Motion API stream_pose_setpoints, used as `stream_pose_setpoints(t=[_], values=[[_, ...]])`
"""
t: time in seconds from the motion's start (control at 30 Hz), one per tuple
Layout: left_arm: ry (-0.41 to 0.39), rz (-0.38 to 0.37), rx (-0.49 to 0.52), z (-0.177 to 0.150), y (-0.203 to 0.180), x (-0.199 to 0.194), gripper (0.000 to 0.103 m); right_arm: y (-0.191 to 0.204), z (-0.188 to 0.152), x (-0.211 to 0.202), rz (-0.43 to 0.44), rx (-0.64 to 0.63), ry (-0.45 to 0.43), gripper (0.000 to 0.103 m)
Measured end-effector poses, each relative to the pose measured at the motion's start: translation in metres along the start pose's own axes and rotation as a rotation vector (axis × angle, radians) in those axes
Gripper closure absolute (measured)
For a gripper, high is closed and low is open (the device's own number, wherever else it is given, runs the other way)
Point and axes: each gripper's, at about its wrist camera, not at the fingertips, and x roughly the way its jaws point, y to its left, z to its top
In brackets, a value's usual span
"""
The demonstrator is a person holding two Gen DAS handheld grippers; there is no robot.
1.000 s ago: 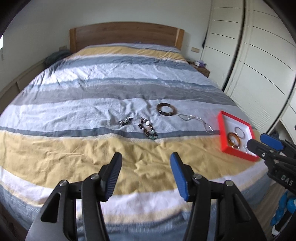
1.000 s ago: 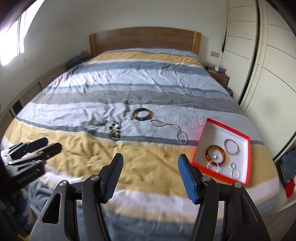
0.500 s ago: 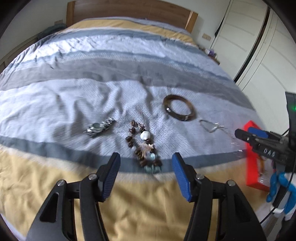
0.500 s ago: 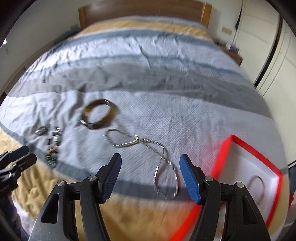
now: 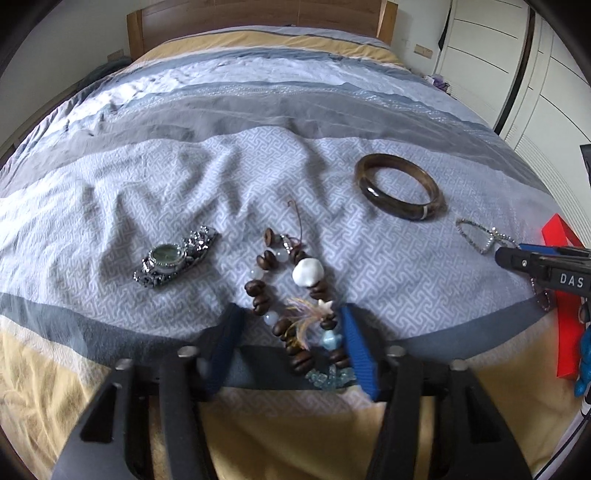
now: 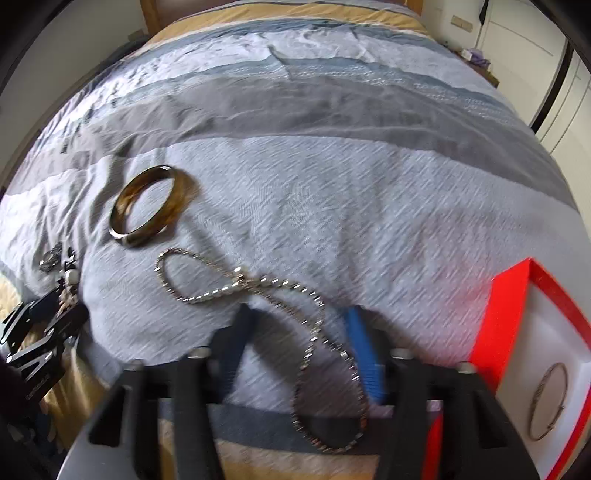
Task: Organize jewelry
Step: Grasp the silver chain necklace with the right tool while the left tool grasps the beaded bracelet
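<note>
My left gripper (image 5: 291, 332) is open and low over the bedspread, its fingers on either side of the near end of a brown bead bracelet (image 5: 295, 288) with a white bead. A silver watch (image 5: 173, 256) lies to its left, a brown bangle (image 5: 399, 186) far right. My right gripper (image 6: 299, 334) is open, its fingers straddling a silver chain necklace (image 6: 258, 291). The bangle (image 6: 151, 205) lies to its upper left. A red box (image 6: 524, 343) with a white inside holds a thin ring bracelet (image 6: 548, 400) at the right.
The striped bedspread (image 5: 258, 122) is wrinkled around the jewelry. A wooden headboard (image 5: 258, 14) stands at the far end. White wardrobe doors (image 5: 517, 59) line the right side. The right gripper's tips (image 5: 517, 256) show at the left view's right edge.
Both grippers have dropped down and forward toward the bed. The left now brackets the bead bracelet, the right brackets the chain necklace. Both stay open.
</note>
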Motion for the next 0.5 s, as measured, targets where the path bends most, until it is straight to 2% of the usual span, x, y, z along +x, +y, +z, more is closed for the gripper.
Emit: stream_pose_setpoints(t=[0.03, 0.1, 0.13, 0.2, 0.33, 0.5], values=[[-0.002, 0.004, 0.004, -0.001, -0.002, -0.002, 0.075, 0.002, -0.002, 0.000, 0.004, -0.003, 0.001, 0.071], [0.003, -0.008, 0.005, 0.001, -0.004, -0.003, 0.086, 0.005, -0.005, -0.001, 0.026, -0.003, 0.004, 0.093], [0.007, -0.013, 0.003, 0.001, -0.003, -0.004, 0.087, 0.007, -0.007, -0.002, 0.040, -0.002, 0.006, 0.096], [0.011, -0.027, -0.010, 0.001, -0.002, -0.006, 0.088, 0.012, -0.013, -0.006, 0.062, -0.001, 0.006, 0.100], [0.021, -0.043, -0.043, 0.002, 0.005, -0.014, 0.089, 0.020, -0.030, -0.024, 0.119, 0.019, -0.025, 0.100], [-0.016, -0.049, -0.017, 0.001, -0.003, -0.048, 0.090, 0.034, -0.054, -0.067, 0.164, 0.032, -0.104, 0.100]])
